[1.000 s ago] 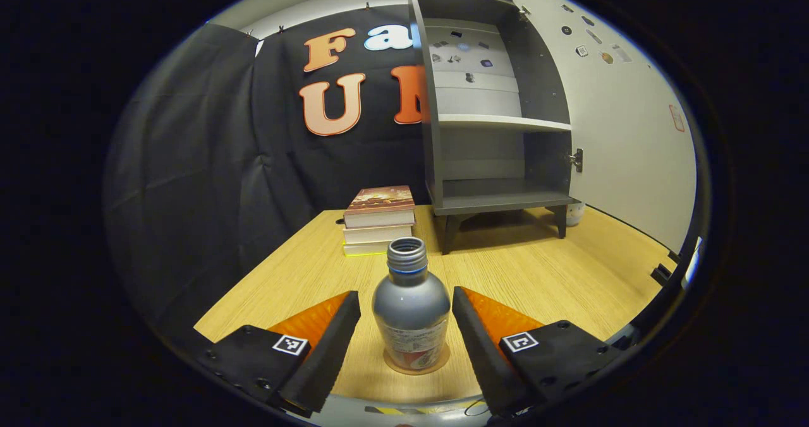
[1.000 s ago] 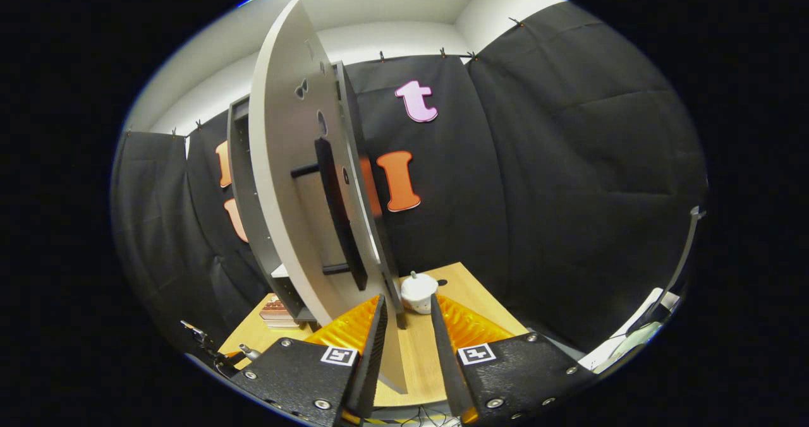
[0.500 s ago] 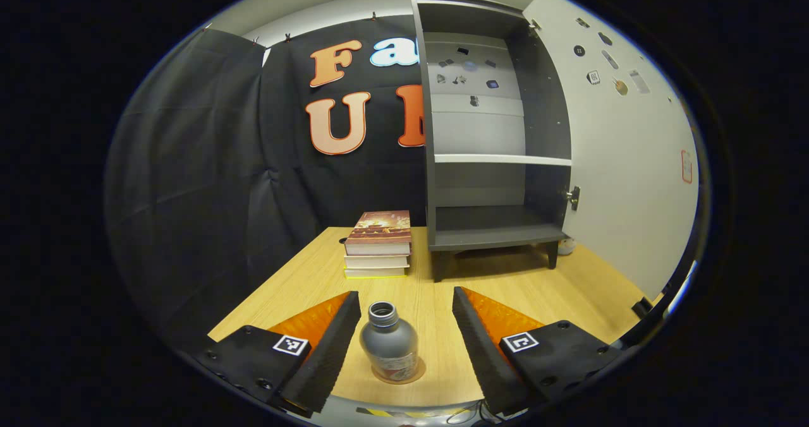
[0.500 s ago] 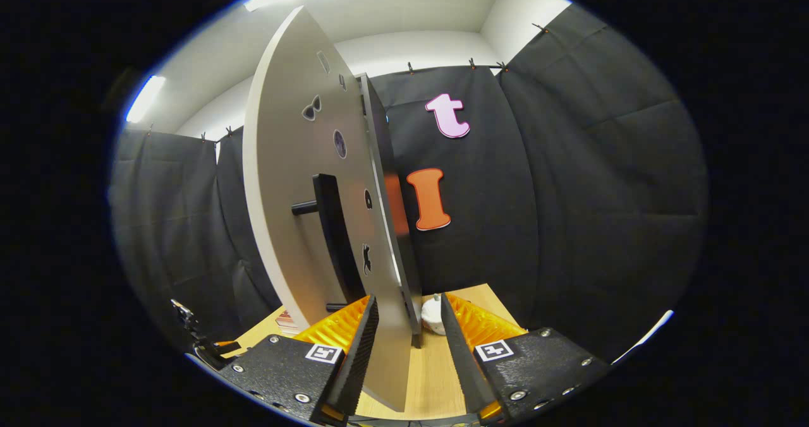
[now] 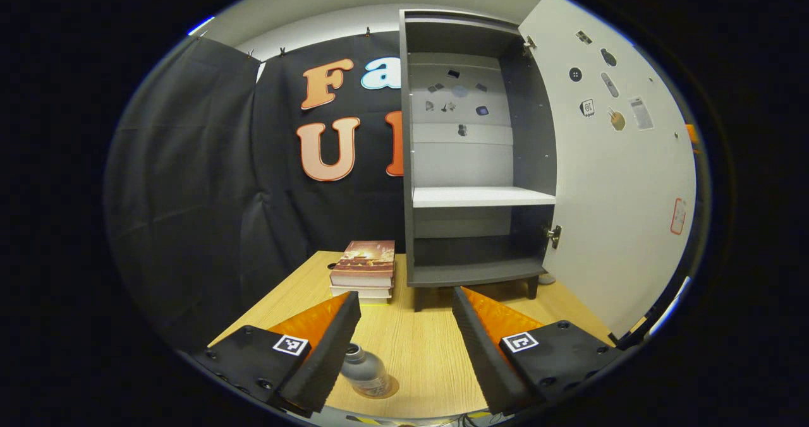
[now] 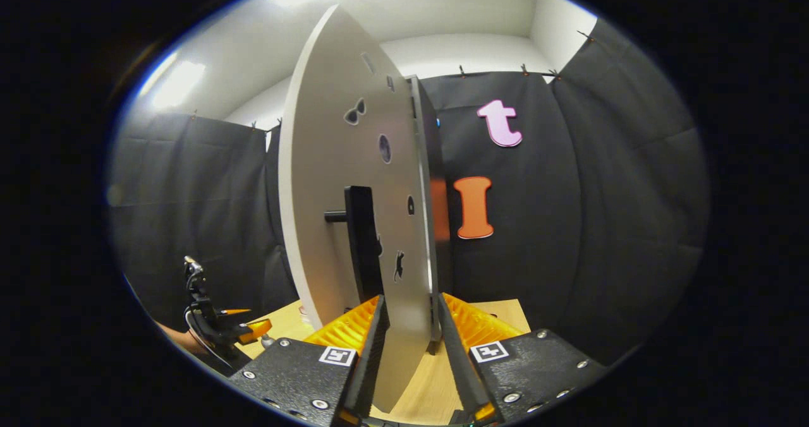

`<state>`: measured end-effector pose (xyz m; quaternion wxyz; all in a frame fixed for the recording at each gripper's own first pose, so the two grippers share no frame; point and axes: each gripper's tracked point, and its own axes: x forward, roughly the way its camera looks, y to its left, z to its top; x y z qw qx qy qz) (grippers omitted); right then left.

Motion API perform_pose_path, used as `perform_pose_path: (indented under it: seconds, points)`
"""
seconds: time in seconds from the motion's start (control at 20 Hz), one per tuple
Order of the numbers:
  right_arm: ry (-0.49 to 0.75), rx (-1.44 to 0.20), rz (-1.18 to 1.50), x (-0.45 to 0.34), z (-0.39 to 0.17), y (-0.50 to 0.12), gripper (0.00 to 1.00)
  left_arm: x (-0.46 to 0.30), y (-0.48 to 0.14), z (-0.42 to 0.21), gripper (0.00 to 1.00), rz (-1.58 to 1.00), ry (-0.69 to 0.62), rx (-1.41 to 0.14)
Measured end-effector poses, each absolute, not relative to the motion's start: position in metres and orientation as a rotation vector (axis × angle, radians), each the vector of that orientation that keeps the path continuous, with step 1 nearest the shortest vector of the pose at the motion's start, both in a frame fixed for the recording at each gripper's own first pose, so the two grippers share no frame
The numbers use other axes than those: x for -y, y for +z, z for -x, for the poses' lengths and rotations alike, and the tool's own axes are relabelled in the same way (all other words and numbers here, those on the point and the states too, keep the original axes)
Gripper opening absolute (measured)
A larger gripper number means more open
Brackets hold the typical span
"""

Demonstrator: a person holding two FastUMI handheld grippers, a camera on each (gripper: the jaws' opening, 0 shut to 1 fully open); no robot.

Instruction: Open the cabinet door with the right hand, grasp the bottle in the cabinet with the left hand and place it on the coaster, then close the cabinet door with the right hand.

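Here the left gripper (image 5: 406,338) hangs released above the desk (image 5: 417,345), its fingers spread wide with nothing between them. The bottle (image 5: 366,371) stands upright on the coaster (image 5: 387,389) just below and beside the left finger, apart from both. Ahead of the gripper the cabinet (image 5: 471,162) stands open, a stack of books (image 5: 363,270) to its left.

In the right gripper view, the right gripper (image 6: 411,345) straddles the lower edge of the cabinet door (image 6: 354,225), one finger on each face; whether they press on it I cannot tell. The door handle (image 6: 361,244) sits above the left finger.
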<state>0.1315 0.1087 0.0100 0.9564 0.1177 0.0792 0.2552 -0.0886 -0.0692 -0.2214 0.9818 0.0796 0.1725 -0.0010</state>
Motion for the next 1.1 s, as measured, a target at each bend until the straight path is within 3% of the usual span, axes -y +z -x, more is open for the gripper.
perform_pose_path:
  seconds: [0.05,0.1,0.15,0.2,0.25,0.4,0.75,0.85,1.0,1.1]
  points:
    - [0.552,-0.162,-0.244,-0.114,-0.129,0.011,0.60,0.075,-0.217,0.087,0.96,-0.155,-0.006,-0.339]
    - [0.586,-0.166,-0.253,-0.121,-0.126,0.013,0.48,0.079,-0.213,0.085,0.96,-0.151,-0.005,-0.333]
    - [0.617,-0.169,-0.258,-0.128,-0.123,0.015,0.58,0.081,-0.210,0.084,0.96,-0.146,-0.005,-0.325]
    - [0.647,-0.168,-0.260,-0.129,-0.125,0.013,0.58,0.083,-0.206,0.083,0.96,-0.143,-0.001,-0.319]
    - [0.676,-0.168,-0.260,-0.131,-0.125,0.014,0.48,0.084,-0.202,0.083,0.96,-0.137,0.001,-0.312]
    - [0.741,-0.179,-0.275,-0.139,-0.121,0.012,0.48,0.083,-0.191,0.082,0.96,-0.120,0.000,-0.301]
    - [0.752,-0.182,-0.276,-0.138,-0.122,0.011,0.48,0.049,-0.165,0.065,0.95,-0.113,-0.027,-0.261]
    - [0.743,-0.183,-0.286,-0.138,-0.123,0.009,0.42,0.034,-0.158,0.057,0.95,-0.125,-0.033,-0.250]
    - [0.741,-0.194,-0.309,-0.136,-0.124,0.004,0.53,0.014,-0.152,0.047,0.95,-0.121,-0.037,-0.238]
    - [0.742,-0.214,-0.331,-0.134,-0.127,-0.001,0.66,0.001,-0.152,0.044,0.95,-0.120,-0.035,-0.237]
